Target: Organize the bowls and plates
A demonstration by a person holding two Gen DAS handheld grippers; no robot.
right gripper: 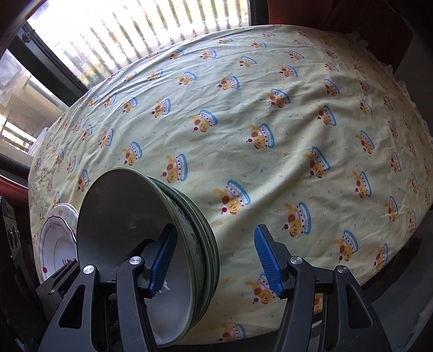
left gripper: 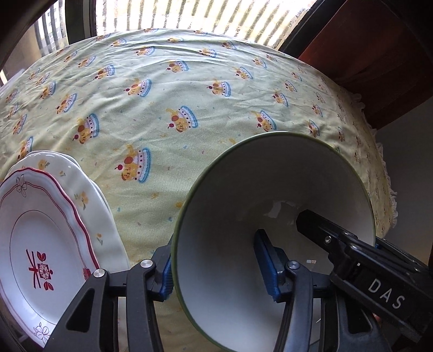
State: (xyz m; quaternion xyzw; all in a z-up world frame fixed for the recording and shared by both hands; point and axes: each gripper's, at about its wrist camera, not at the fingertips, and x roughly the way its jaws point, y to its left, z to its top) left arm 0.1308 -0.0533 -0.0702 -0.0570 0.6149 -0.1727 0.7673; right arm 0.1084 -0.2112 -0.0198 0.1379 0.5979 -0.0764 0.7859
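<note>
A stack of green-rimmed white bowls (left gripper: 270,216) stands on the table; it also shows in the right wrist view (right gripper: 130,216). My left gripper (left gripper: 216,270) is open, its jaws straddling the near-left wall of the top bowl, one finger outside and one inside. My right gripper (right gripper: 211,260) is open, its jaws straddling the right wall of the stack; its black finger (left gripper: 338,238) reaches into the bowl in the left wrist view. A stack of plates, a red-trimmed plate (left gripper: 35,249) on a yellow-flowered plate (left gripper: 89,200), lies left of the bowls, also in the right wrist view (right gripper: 56,243).
The table wears a pale green cloth (left gripper: 189,89) printed with cakes, also in the right wrist view (right gripper: 297,121). A window with blinds (left gripper: 189,13) lies beyond the far edge. A dark wooden chair (left gripper: 379,54) stands at the far right.
</note>
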